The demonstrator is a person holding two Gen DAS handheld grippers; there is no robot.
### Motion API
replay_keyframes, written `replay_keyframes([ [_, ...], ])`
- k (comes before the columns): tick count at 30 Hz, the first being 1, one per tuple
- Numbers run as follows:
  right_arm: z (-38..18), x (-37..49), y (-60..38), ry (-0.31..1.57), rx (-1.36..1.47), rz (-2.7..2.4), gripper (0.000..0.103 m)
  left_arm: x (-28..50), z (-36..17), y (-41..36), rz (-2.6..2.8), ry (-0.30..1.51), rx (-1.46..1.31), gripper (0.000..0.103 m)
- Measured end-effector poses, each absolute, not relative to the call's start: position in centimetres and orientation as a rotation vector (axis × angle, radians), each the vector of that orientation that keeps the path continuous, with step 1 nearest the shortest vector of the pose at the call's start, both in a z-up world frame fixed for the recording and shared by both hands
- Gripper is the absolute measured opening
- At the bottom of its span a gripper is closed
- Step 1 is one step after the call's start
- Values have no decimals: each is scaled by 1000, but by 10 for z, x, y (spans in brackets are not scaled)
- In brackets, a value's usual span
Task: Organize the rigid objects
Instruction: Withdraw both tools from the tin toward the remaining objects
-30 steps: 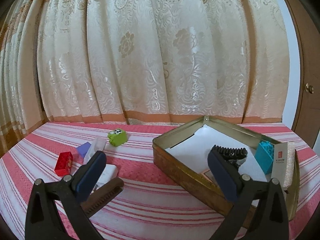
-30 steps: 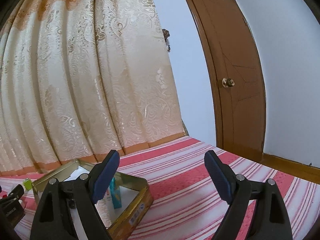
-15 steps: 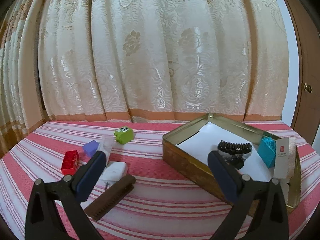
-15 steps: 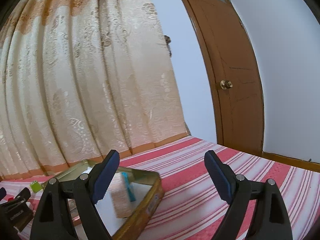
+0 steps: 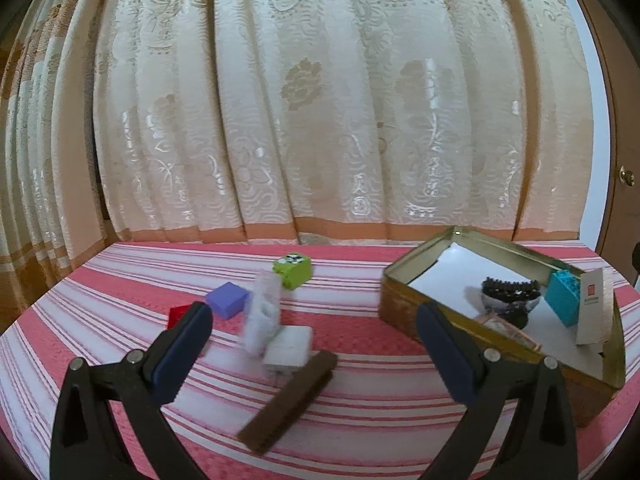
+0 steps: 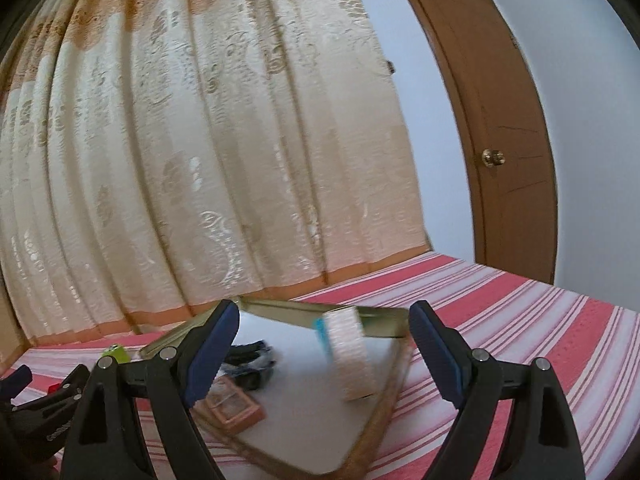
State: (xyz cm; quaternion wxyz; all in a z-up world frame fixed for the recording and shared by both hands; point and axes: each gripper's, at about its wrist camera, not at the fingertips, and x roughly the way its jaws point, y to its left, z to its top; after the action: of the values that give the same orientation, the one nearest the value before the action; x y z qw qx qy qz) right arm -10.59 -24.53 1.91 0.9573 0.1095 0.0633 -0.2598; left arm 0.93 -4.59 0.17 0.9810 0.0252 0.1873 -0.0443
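My left gripper [image 5: 312,350] is open and empty above the striped cloth. Ahead of it lie a brown comb [image 5: 290,400], a white charger [image 5: 289,346], a clear plastic piece [image 5: 262,314], a purple block [image 5: 228,299], a red block [image 5: 178,315] and a green block [image 5: 293,270]. The gold tin [image 5: 404,304] at right holds a black hair clip [image 5: 510,296], a teal block [image 5: 564,298] and a white box [image 5: 594,308]. My right gripper [image 6: 324,354] is open and empty over the tin [image 6: 394,384], where the white box [image 6: 350,354] leans.
A cream curtain [image 5: 320,120] hangs behind the table. A wooden door [image 6: 500,140] stands to the right. The left gripper's body [image 6: 36,404] shows at the right wrist view's lower left. A small brown card packet [image 6: 234,404] lies in the tin.
My left gripper has pulled back and swung left, so the loose items sit more central. My right gripper has moved over the tin, which now fills the space between its fingers.
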Motion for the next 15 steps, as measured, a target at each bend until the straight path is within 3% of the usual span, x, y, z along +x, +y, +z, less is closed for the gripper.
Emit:
replay_keyframes([
  [15, 11, -62, -182, 252, 212, -396, 88, 36, -2, 9, -30, 419, 44, 103],
])
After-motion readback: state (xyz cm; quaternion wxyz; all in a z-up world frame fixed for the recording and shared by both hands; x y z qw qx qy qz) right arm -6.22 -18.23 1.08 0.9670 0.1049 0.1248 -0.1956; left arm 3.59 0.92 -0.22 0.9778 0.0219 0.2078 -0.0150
